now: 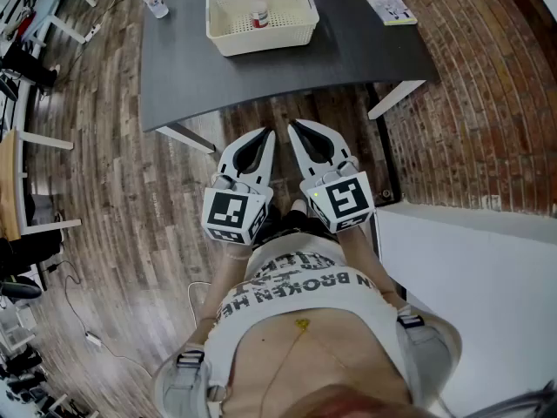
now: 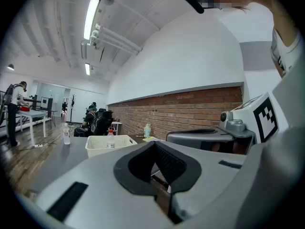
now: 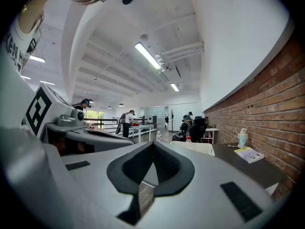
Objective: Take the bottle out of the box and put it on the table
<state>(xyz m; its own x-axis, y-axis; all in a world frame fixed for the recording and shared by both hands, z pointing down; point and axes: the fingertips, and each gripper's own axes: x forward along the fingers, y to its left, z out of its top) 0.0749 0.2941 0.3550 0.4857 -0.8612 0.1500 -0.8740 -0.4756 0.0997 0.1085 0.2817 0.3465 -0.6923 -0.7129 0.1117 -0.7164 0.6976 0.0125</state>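
On the desk (image 1: pixel 348 50) at 12 o'clock, one bottle (image 1: pixel 258 9) is stood upright in a box (image 1: pixel 261 40), cap up. Left claw (image 1: pixel 266 134) and right claw (image 1: pixel 294 127) are pressed together, empty.

Left gripper (image 1: pixel 266 134) and right gripper (image 1: pixel 294 126) side by side, near level; both closed, empty.

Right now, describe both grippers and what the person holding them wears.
Left gripper and right gripper match: light grey curved shells tapering to a point, black lining inside, and a cube with black-and-white square markers at the rear. The person wears a white T-shirt with dark lettering.
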